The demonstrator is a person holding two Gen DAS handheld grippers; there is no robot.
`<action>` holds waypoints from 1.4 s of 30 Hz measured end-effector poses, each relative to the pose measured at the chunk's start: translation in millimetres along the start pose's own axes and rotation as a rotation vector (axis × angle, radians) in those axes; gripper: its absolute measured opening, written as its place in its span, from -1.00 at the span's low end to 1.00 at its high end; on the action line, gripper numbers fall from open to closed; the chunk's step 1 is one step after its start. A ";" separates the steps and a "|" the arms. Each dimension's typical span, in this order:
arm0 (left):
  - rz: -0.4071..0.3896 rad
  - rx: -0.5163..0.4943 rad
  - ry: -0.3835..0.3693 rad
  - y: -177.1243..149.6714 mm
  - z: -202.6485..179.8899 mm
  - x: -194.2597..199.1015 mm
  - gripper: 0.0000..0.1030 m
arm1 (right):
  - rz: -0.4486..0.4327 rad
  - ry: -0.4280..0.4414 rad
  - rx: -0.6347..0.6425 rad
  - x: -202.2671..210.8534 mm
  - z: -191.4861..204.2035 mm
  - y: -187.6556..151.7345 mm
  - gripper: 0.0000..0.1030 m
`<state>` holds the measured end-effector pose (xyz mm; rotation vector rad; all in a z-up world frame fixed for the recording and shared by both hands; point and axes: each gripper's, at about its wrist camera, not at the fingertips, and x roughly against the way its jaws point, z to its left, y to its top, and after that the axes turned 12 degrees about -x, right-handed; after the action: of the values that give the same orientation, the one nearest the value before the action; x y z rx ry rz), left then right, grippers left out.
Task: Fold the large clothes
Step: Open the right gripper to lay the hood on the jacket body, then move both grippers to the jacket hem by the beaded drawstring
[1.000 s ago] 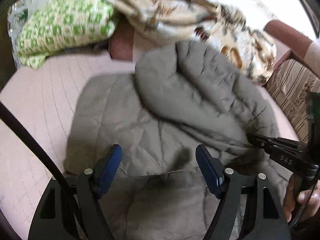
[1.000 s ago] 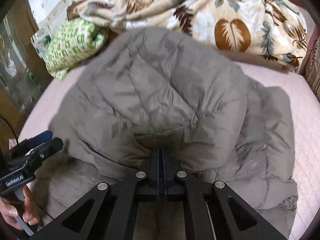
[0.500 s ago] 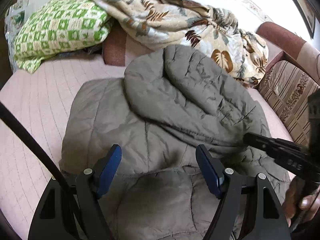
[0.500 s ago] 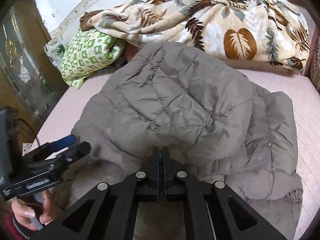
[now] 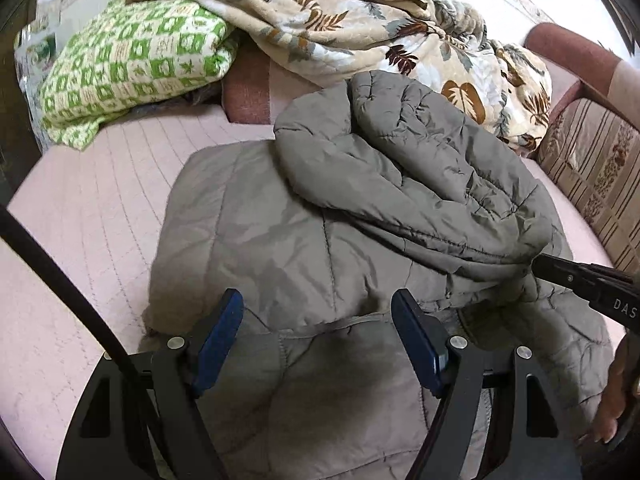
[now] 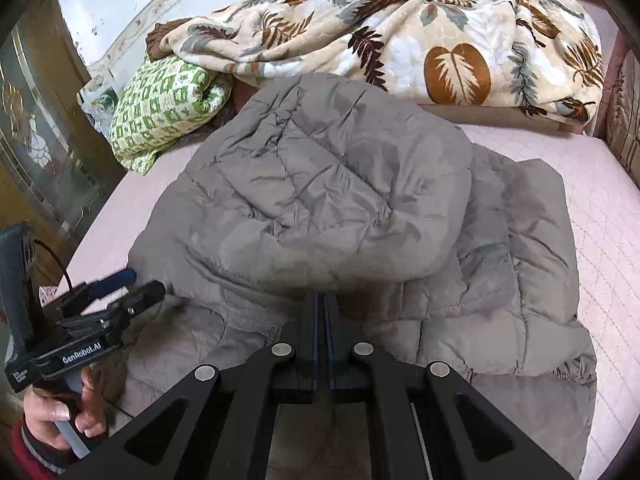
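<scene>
My right fingers [image 6: 321,300] are pinched on the jacket's [image 6: 340,184] folded flap; my left fingers [image 5: 318,320] gape above its near hem.

A big gray puffy jacket [image 6: 340,208] lies on a pink bed [image 6: 600,208]. Part of the jacket is folded over on top. The right gripper [image 6: 320,300] has its two black fingers pressed together on the jacket's folded edge. The left gripper [image 6: 132,288] is at the left side, held by a hand [image 6: 60,412]. A leaf blanket [image 6: 400,32] and a green checkered pillow [image 6: 160,108] sit behind.
</scene>
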<state>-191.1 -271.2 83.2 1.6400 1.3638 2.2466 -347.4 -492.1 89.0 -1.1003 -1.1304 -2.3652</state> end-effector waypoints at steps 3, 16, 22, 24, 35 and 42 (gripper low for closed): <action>-0.015 -0.011 0.003 -1.0 0.4 6.4 0.47 | 0.001 0.001 0.011 6.6 1.5 -7.4 -0.92; -0.008 -0.057 -0.013 -18.0 -11.4 18.0 0.47 | -0.019 -0.016 -0.019 54.2 -23.7 -62.7 -0.74; 0.015 -0.035 -0.052 -45.8 -19.8 35.5 0.47 | -0.024 -0.004 -0.093 77.5 -46.2 -84.3 -0.69; 0.016 -0.019 -0.044 -63.3 -23.1 47.0 0.47 | -0.007 -0.006 -0.111 80.1 -52.2 -94.6 -0.66; 0.013 -0.007 0.051 -161.5 -36.6 100.0 0.47 | 0.070 -0.028 -0.133 81.8 -59.4 -145.0 -0.61; 0.017 -0.025 0.070 -163.5 -39.6 98.7 0.51 | 0.066 -0.053 -0.123 76.1 -57.1 -149.3 -0.56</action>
<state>-336.6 -146.4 46.8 1.5850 1.3361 2.3422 -508.6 -434.7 43.5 -1.2279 -0.9607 -2.3947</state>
